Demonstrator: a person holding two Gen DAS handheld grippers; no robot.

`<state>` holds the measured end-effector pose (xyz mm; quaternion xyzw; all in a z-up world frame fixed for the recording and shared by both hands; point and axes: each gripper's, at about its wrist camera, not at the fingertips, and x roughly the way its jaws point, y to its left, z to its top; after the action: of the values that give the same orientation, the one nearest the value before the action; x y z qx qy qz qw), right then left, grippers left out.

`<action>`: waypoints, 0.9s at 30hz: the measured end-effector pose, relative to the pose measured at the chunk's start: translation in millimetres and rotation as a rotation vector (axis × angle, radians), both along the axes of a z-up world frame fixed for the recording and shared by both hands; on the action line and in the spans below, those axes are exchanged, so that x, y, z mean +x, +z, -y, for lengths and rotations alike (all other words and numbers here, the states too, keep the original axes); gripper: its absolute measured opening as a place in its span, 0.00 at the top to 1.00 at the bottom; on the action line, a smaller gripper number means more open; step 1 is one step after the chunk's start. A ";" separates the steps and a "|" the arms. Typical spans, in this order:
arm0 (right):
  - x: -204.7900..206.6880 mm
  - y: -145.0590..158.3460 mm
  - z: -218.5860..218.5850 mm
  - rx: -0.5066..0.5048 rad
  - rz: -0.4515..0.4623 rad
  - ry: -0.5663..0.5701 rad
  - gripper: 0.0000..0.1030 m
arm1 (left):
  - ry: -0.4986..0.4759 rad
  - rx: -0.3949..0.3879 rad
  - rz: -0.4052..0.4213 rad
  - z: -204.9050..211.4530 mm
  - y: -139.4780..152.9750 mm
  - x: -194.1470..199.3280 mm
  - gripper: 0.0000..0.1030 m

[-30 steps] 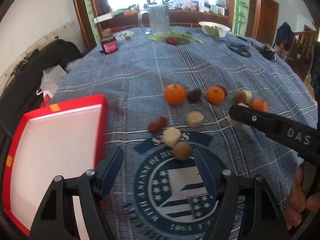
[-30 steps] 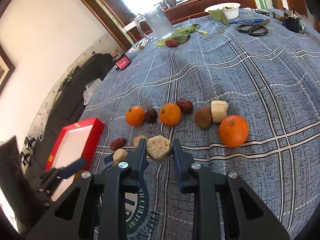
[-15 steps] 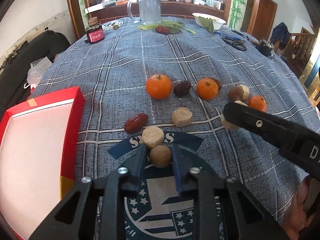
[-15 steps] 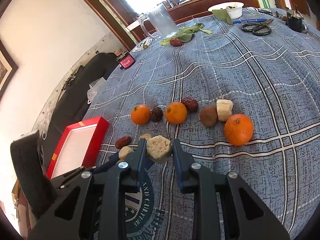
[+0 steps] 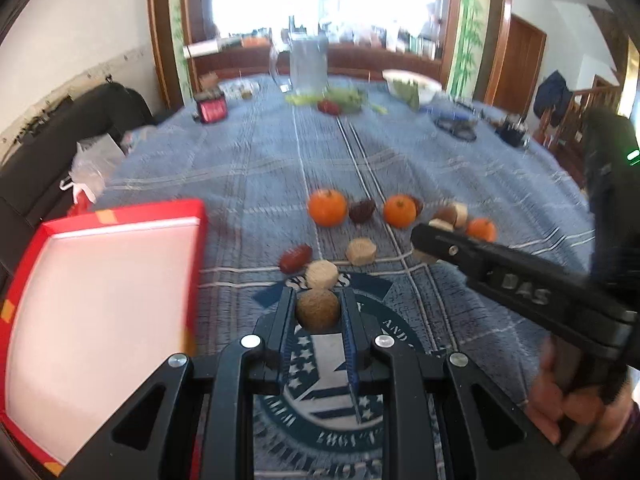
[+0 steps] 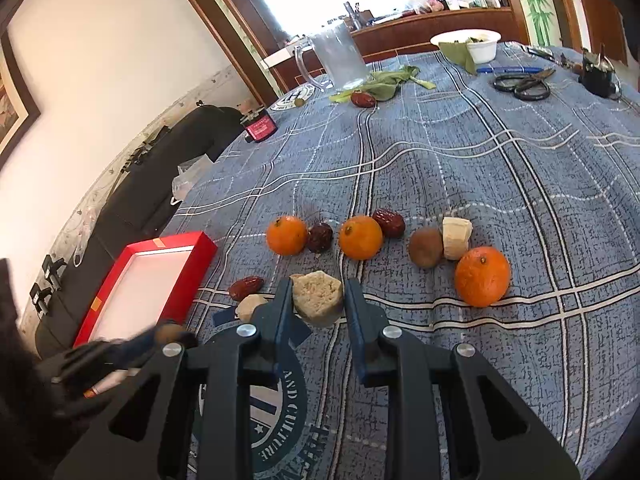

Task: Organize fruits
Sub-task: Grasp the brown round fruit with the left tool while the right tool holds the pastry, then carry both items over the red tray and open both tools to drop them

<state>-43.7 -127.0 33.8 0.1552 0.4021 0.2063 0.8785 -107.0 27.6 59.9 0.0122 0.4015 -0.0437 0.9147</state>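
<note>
Gripping a kiwi [image 5: 318, 309] – left gripper [image 5: 318, 312] – beside red box [image 5: 120, 216]

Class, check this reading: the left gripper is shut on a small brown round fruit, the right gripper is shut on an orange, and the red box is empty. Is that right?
One error. The right gripper is shut on a pale beige chunk, not an orange; the right wrist view shows it. The left gripper is indeed shut on the brown round fruit, and the red box is empty.

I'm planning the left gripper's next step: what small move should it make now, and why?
Probably carry it left to the red tray. The left gripper is shut on the brown round fruit, and the tray's white inside shows bare beside it. The right gripper holds a beige chunk, so it would likely follow.
</note>
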 end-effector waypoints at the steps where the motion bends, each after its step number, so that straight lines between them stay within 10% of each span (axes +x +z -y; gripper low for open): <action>1: -0.9 0.8 -1.3 -0.006 0.009 0.001 0.73 | 0.007 0.000 0.016 -4.0 4.7 -4.0 0.80; 14: -14.8 11.9 -51.4 -0.038 0.109 0.102 0.73 | 0.219 -0.006 0.167 -95.2 39.6 -38.6 0.80; 27: -35.5 38.2 -194.8 -0.001 0.149 0.411 0.73 | 0.424 0.001 0.161 -176.6 27.2 -60.7 0.80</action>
<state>-79.3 67.8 72.1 0.0536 0.3595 0.3918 0.8452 -167.7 204.2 87.1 -0.0685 0.3209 0.1508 0.9325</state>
